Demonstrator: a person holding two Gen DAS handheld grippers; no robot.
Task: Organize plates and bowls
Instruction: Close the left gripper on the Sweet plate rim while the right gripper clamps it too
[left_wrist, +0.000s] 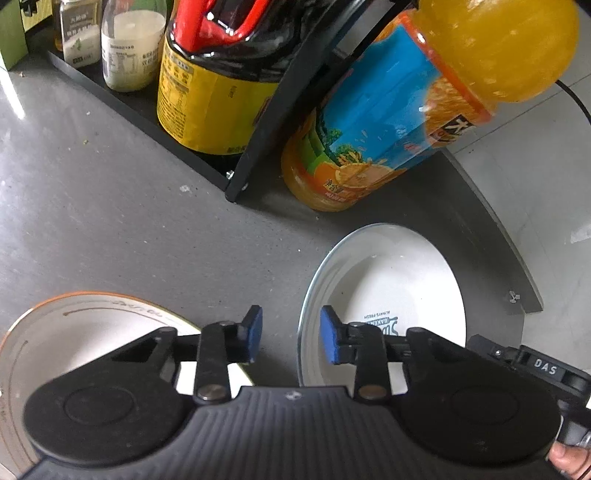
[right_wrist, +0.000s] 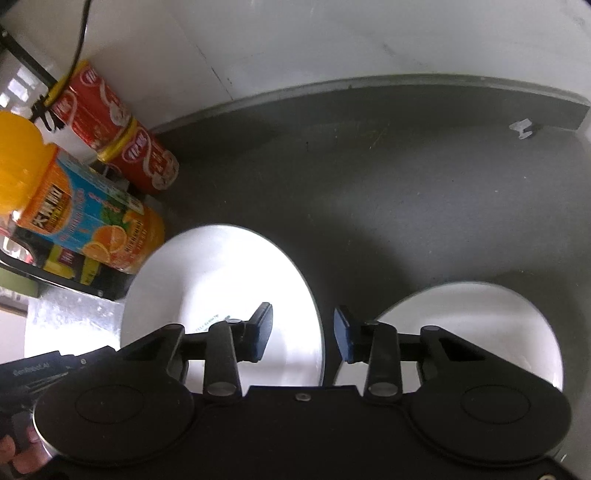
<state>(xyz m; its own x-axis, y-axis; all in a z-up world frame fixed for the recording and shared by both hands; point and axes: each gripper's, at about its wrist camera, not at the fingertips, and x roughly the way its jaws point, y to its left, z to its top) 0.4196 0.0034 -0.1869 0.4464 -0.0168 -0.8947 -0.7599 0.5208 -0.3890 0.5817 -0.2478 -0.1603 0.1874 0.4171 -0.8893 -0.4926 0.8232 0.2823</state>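
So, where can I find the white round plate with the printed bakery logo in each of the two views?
Left wrist view: the white round plate with the printed bakery logo lies lower right, beyond the open left gripper.
Right wrist view: the same plate lies centre-left, partly behind the open right gripper.
Shared landmark: the orange juice bottle with the blue label stands just behind the plate.

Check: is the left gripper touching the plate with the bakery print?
Apart. In the left wrist view the left gripper is open, and the printed plate rim runs through the gap, clear of both pads.
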